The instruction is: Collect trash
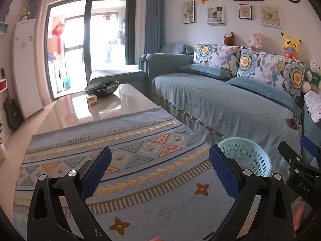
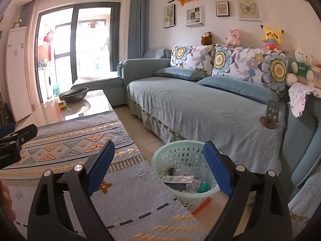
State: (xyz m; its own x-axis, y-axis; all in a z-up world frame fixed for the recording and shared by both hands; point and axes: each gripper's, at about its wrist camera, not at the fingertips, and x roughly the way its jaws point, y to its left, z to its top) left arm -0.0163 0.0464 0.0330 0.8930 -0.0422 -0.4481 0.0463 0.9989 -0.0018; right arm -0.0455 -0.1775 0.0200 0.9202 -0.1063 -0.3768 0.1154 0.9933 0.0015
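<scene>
**Trash collection: basket loaded, both tools empty**

Progress, judged from present lie of things:
- Sofa (image 2: 200,108): blue-grey cover, no litter visible on seat; small stand with metal grille near its right end, seemingly household, not trash.
- Rug (image 1: 124,160): patterned, spread before sofa; no loose litter visible on shown area.
- Coffee table (image 1: 132,98): glossy top, dark bowl (image 1: 102,88) and colour cube (image 1: 91,100) only; neither reads as trash.
- Laundry-style basket (image 2: 158,160): pale green, standing on floor at rug's edge, just beside sofa front. Serving as trash bin. Contents: clear plastic bottle, printed wrappers, green scrap, dark item.
- Orange-red strip (image 2: 201,202): on floor, touching or just beside basket base, outside it. Possibly the one piece left; cannot tell whether litter or part of something under the basket.
- Verdict: largely done, pending that strip.

Tools:
- Left gripper (image 1: 160,172): spread wide, nothing between blue pads, hovering over rug.
- Right gripper (image 2: 159,166): spread wide, nothing held, above and near basket.

View differences:
- Right wrist view: basket interior and contents, orange-red strip, bare floor between rug and sofa.
- Left wrist view: basket rim and inner wall only, contents hidden; wider rug stretch; right gripper's body at the frame's right edge.
</scene>
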